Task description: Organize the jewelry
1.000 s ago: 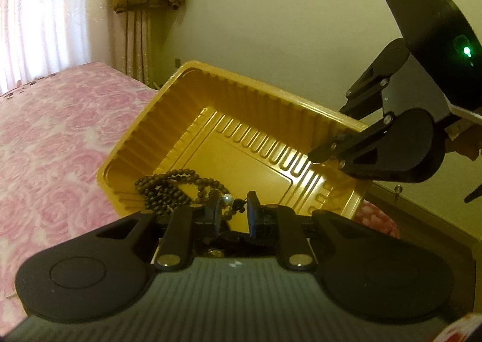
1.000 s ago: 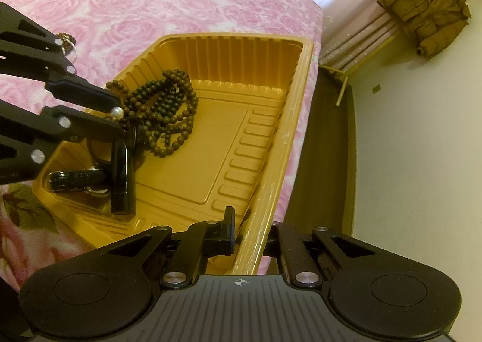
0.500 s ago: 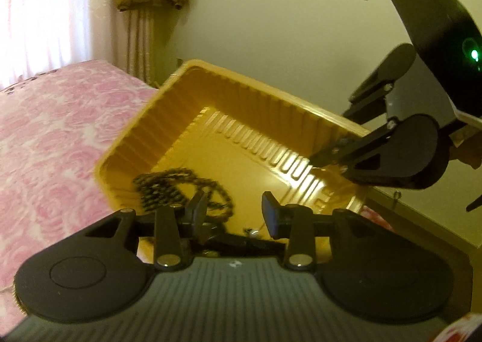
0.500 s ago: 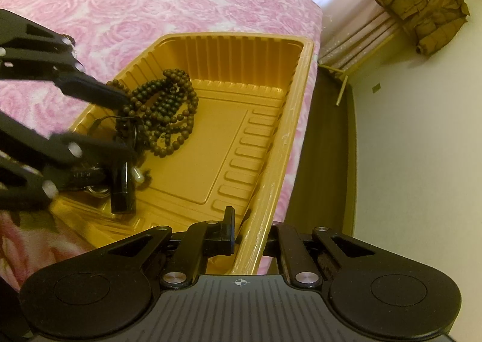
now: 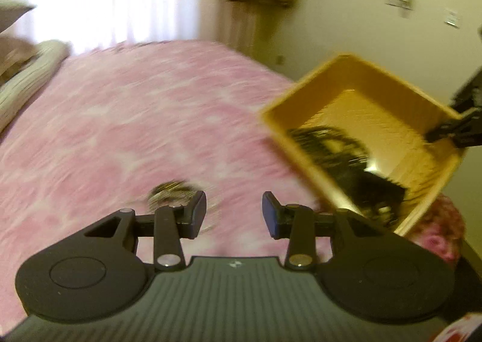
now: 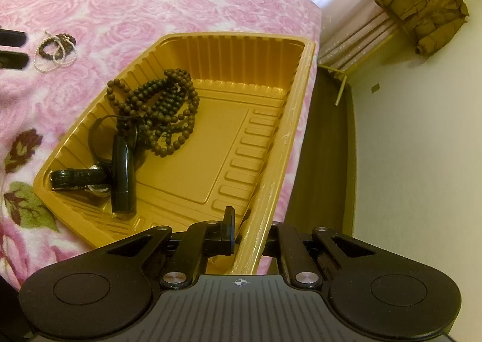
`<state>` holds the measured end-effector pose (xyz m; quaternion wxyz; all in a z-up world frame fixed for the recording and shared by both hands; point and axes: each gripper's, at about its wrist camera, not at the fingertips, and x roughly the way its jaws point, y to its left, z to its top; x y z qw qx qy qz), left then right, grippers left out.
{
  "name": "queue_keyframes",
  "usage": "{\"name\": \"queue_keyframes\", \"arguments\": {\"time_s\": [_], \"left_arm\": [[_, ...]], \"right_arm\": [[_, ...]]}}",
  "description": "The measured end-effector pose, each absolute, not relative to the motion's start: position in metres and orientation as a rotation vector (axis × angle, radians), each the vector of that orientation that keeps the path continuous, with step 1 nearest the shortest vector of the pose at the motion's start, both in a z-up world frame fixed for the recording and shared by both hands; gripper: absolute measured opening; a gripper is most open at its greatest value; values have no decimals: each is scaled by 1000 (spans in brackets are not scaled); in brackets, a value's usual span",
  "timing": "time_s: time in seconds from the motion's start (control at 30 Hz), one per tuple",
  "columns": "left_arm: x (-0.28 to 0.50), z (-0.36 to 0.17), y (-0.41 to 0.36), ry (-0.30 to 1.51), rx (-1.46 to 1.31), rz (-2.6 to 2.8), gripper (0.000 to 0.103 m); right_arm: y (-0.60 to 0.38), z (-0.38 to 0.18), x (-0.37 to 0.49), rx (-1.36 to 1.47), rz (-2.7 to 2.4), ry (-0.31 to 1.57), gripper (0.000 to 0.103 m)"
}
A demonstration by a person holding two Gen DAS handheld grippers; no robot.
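Observation:
A gold plastic tray [image 6: 271,143] lies on the pink rose bedspread and holds a dark bead necklace [image 6: 162,110], a black watch [image 6: 122,173] and a thin cord piece. My right gripper [image 6: 250,232] is shut on the tray's near rim. My left gripper [image 5: 234,211] is open and empty above the bedspread, left of the tray [image 5: 304,128]. A small pile of pearl and bead bracelets [image 5: 168,189] lies just beyond its left finger, blurred; it also shows in the right wrist view [image 6: 55,51].
The pink bedspread [image 5: 120,131] spreads to the left, with pillows [image 5: 21,83] at the far left. The bed edge and dark floor [image 6: 325,161] run along the tray's right side. A brown jacket [image 6: 421,7] hangs by the curtain.
My left gripper let a beaded piece drop into the tray, opened wide, and swung left out of the tray toward the bracelets on the bed. My right gripper kept hold of the rim.

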<state>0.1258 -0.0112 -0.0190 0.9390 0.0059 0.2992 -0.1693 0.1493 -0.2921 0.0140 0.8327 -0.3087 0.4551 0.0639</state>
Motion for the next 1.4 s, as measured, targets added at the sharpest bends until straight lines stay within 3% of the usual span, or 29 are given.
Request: {"name": "queue_keyframes", "arguments": {"time_s": [0.47,0.67,0.87,0.97,1.4], "left_arm": [[144,-48,39,657,-63,-208,34],[168,-57,32,686,-100,-205,19],[185,-71,29,746,-126,-199,15],[183,-70,32,753,-134,-211,2],[174,-15,51,646,-29,-232,2]], "right_arm": [[-293,14,149,-656,135,965,8],[-294,13,150,-655,134,967,8],[-297,11,151,-649,134,971,8],[-298,11,152,-650,133,972,8],[-295,12,151,-657,133,969,8]]}}
